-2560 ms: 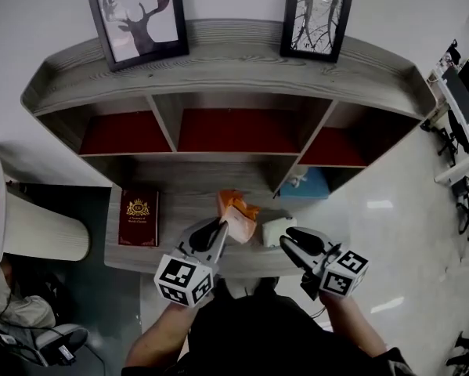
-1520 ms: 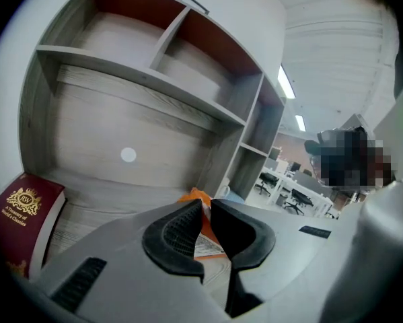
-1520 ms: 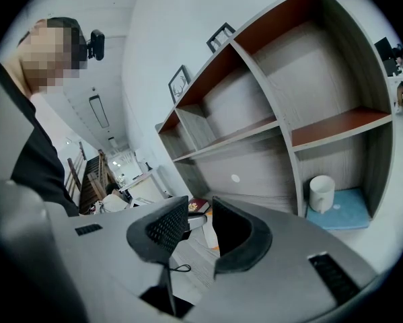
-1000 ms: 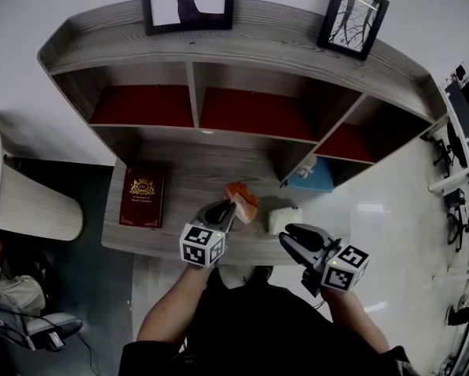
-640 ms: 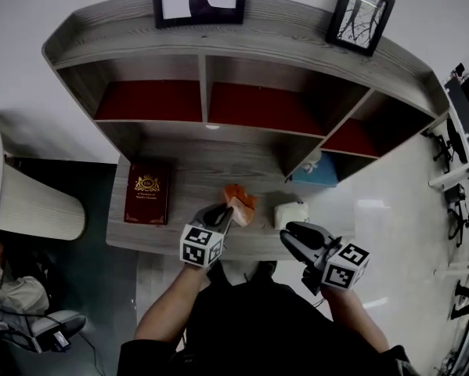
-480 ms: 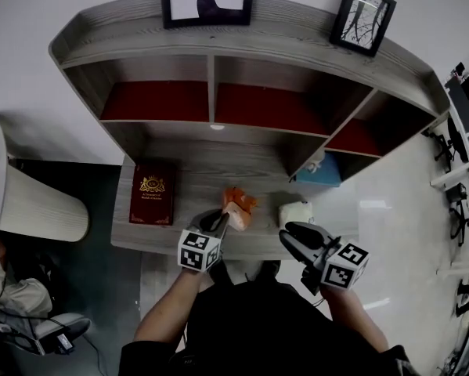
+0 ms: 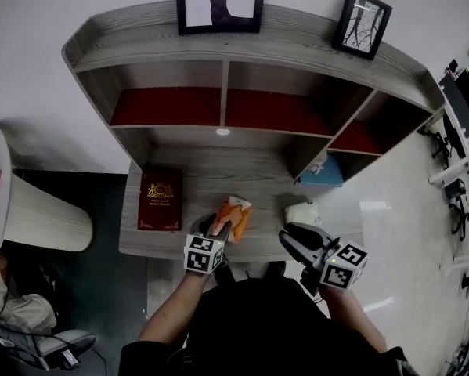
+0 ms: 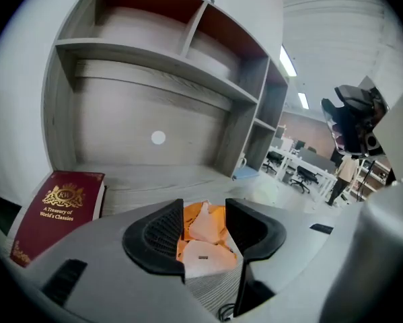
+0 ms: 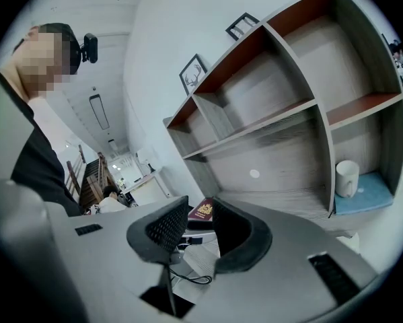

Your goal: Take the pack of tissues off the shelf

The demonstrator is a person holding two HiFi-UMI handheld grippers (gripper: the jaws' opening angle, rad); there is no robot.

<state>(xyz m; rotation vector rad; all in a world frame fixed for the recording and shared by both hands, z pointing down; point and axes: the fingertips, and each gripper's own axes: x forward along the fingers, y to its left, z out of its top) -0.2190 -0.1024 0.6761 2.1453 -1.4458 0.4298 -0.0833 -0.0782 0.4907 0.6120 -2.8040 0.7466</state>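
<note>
The orange pack of tissues point(image 7: 234, 212) lies on the shelf unit's lowest board point(image 7: 211, 180), just right of the red book point(image 7: 160, 200). It sits between the 2 jaws of the left gripper point(image 7: 218, 229), which have just been opening and stand loose around it. The right gripper point(image 7: 290, 237) hangs near the board's front edge (jaws apart, nothing between them).

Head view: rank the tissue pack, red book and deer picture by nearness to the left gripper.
1. Tissue pack: between the left gripper's fingers, which have just been opening.
2. Red book: lying to its left.
3. Deer picture: atop the shelf.
</note>
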